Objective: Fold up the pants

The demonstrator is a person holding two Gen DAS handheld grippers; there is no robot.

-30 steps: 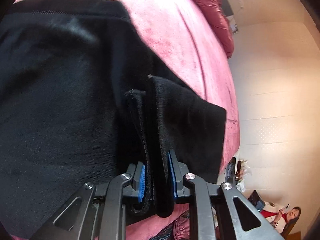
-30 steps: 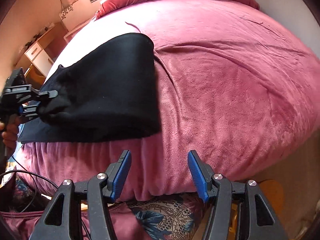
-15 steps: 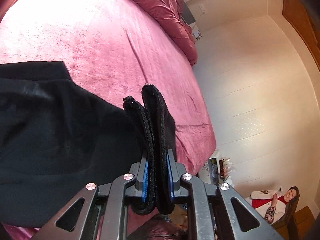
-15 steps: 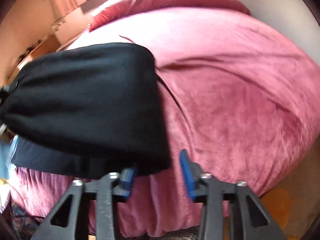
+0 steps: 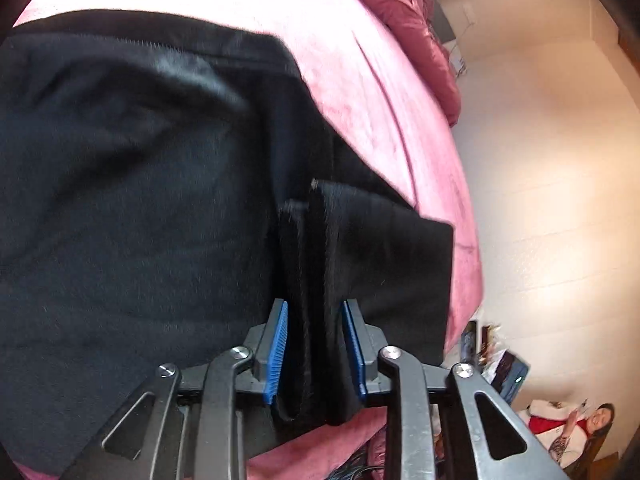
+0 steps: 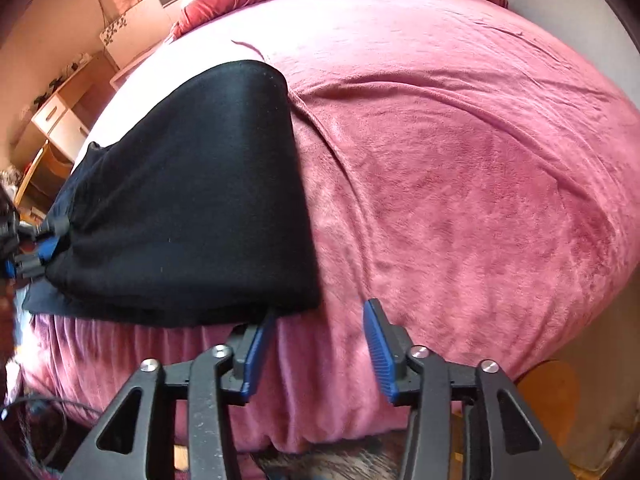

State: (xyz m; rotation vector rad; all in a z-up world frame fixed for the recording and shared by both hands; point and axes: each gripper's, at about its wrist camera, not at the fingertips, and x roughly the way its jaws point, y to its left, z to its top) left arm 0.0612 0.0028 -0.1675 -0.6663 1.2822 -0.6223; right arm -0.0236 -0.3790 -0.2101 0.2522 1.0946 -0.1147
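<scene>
One pair of black pants (image 5: pixel 152 208) is laid folded on one pink blanket (image 5: pixel 360 64), and two hand-held grippers are seen, each with two blue pads. In the left wrist view, the bulk of the pants is spread ahead of and to the left of the left gripper (image 5: pixel 315 350), and two thick folded edges of the cloth (image 5: pixel 316 280) are stood upright between its pads. The jaws of this gripper are opening; a narrow gap is seen at the left pad (image 5: pixel 277 350), while the cloth seems just to touch the right pad (image 5: pixel 354 354), so the hold is being let go, though blur leaves the contact unsure. To the right of the gripper a corner of the pants (image 5: pixel 412 276) is hung near the blanket's edge, and beyond it a pale wall (image 5: pixel 540 160) is seen. In the right wrist view, the left gripper (image 6: pixel 30 248) is found far to the left at the pants' far end (image 6: pixel 64 236), where the cloth is bunched. The pants (image 6: pixel 192 208) are seen as one rounded stack ahead of and to the left of the right gripper (image 6: pixel 316 348), at the near edge of the blanket (image 6: pixel 460 168). The near corner of the stack (image 6: pixel 296 300) is placed just above the right gripper's left pad (image 6: pixel 256 354); whether it is touched cannot be told. The jaws of the right gripper are opening, and only blanket is seen between the pads, so nothing is grasped. One dresser (image 6: pixel 56 120) is seen far left.
</scene>
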